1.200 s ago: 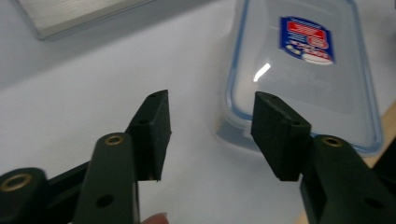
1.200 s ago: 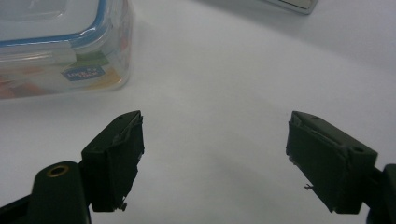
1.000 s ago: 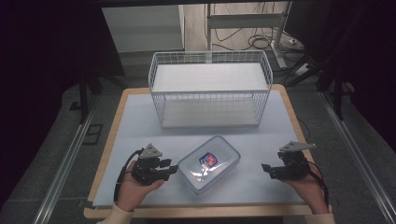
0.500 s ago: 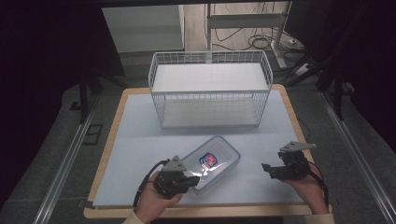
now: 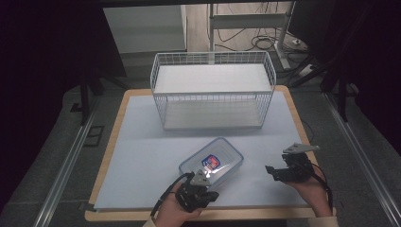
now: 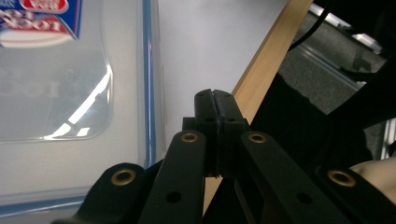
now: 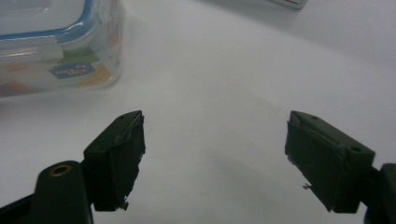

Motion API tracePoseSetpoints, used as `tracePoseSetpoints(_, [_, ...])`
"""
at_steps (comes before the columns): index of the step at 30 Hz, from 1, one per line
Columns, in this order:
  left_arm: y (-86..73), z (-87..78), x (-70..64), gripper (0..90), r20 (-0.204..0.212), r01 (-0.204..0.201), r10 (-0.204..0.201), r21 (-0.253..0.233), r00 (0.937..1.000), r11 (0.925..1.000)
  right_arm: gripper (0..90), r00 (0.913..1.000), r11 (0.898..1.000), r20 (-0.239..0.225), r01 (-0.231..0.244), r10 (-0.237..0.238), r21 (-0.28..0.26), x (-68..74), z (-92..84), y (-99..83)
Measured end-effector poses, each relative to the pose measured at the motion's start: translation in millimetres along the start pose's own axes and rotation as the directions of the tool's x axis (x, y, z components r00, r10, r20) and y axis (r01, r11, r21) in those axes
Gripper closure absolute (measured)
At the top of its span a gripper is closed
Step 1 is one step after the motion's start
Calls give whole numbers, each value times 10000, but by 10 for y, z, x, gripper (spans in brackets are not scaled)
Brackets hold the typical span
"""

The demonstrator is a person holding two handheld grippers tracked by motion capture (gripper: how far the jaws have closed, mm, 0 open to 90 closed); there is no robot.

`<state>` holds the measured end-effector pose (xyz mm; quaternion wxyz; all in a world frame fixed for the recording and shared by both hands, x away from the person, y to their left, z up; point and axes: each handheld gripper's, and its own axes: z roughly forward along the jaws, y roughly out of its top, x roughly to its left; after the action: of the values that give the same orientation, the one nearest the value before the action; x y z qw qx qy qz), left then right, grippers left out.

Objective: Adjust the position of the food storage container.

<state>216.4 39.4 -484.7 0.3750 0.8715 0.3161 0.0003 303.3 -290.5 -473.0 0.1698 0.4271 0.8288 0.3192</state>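
My left gripper (image 5: pixel 204 188) hides the food container's (image 5: pixel 211 162) near corner; its label (image 6: pixel 35 17) runs off-frame, blurred.

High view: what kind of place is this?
Probably a lab recording station, not a home: a white-topped table with a wire basket, dark curtains around it, and loose cables on the floor behind.

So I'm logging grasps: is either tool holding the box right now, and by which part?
Nothing is held. The left tool is shut on nothing beside the box; the right tool is open, apart from it.
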Motion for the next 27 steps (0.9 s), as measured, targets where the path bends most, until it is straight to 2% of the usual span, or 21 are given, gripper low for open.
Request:
tracePoseSetpoints(6, [-23, 120, 26, 900, -390, 151, -135, 396, 9991, 9991, 197, 10000, 10000, -38, -66, 66, 11, -13, 13, -6])
tracePoseSetpoints(8, [-27, 127, 40, 900, -281, 223, -212, 417, 9994, 9989, 197, 10000, 10000, -18, -59, 60, 31, -18, 15, -10])
tracePoseSetpoints(20, [-39, 114, 76, 900, -238, 284, -274, 437, 9993, 9986, 194, 10000, 10000, -6, -74, 74, 14, -19, 5, -9])
tracePoseSetpoints(27, [-82, 59, 207, 900, -459, 555, -533, 477, 9975, 9973, 183, 10000, 9999, -47, -59, 59, 102, -14, 9, -10])
